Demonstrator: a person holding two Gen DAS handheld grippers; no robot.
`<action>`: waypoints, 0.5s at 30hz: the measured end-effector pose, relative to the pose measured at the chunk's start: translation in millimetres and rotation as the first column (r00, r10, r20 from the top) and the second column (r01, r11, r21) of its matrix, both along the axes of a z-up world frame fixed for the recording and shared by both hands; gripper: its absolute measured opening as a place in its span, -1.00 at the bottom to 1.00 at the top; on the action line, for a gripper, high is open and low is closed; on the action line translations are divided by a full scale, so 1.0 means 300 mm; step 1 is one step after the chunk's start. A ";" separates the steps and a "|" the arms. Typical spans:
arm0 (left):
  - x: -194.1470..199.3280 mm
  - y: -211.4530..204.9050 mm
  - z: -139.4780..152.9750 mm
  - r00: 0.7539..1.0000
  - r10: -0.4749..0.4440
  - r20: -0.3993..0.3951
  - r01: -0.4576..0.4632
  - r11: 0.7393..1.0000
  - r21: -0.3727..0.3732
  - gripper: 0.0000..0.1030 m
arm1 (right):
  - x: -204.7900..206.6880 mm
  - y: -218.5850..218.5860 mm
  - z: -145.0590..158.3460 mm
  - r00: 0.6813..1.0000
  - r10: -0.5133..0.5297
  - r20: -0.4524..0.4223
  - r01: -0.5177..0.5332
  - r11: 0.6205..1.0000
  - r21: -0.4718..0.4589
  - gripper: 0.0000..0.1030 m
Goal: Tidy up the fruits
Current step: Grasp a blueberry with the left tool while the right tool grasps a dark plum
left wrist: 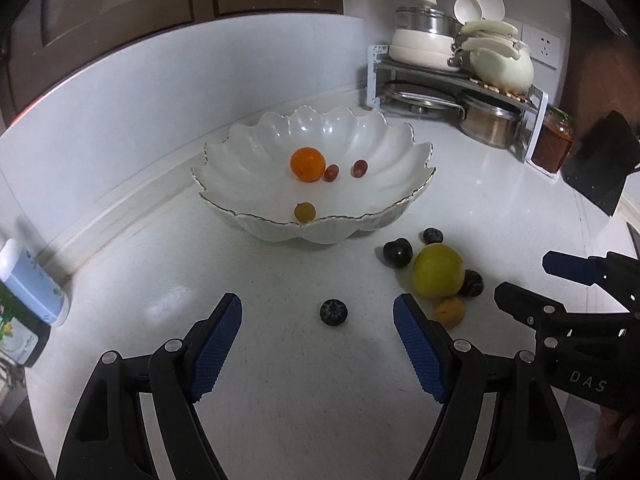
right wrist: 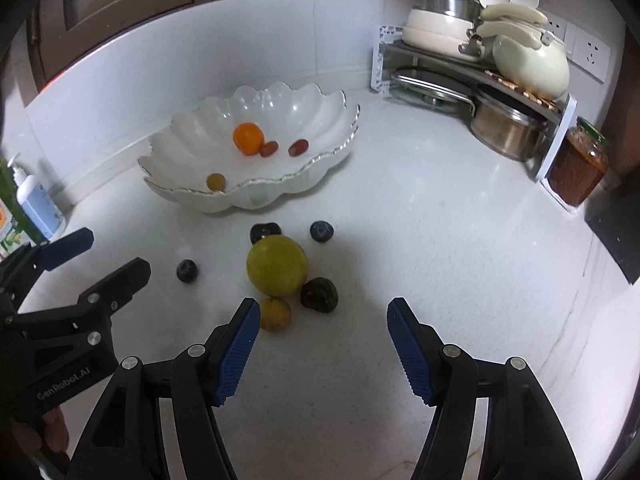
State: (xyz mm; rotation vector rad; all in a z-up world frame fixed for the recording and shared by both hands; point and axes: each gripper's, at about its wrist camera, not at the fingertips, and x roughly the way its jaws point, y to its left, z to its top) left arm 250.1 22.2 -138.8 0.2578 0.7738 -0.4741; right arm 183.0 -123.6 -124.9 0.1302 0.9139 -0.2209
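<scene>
The left gripper point(left wrist: 318, 344), jaws apart and empty, frames a lone blueberry point(left wrist: 333, 312) on the bench point(left wrist: 280, 400). Centre it, then close gently. The right gripper point(right wrist: 323, 346) is likewise apart and empty.

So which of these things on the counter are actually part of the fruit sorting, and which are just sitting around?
Part of the job:
- scalloped white bowl
- fruit in the bowl
- loose fruit on the counter

Just lying about:
- pots on the rack
- jar
- soap bottle
</scene>
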 end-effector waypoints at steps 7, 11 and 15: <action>0.047 -0.026 -0.064 0.999 -0.038 -0.029 0.038 0.999 0.007 0.33 | 0.024 -0.009 -0.056 0.999 -0.034 -0.020 0.033 0.999 -0.019 0.30; 0.062 -0.039 -0.100 0.998 -0.026 -0.051 0.027 1.000 0.015 0.29 | 0.043 -0.022 -0.085 0.999 -0.038 -0.035 0.037 0.999 -0.032 0.30; 0.068 -0.046 -0.129 0.997 -0.023 -0.079 0.024 1.000 0.011 0.23 | 0.049 -0.038 -0.108 0.998 -0.040 -0.041 0.039 0.999 -0.030 0.29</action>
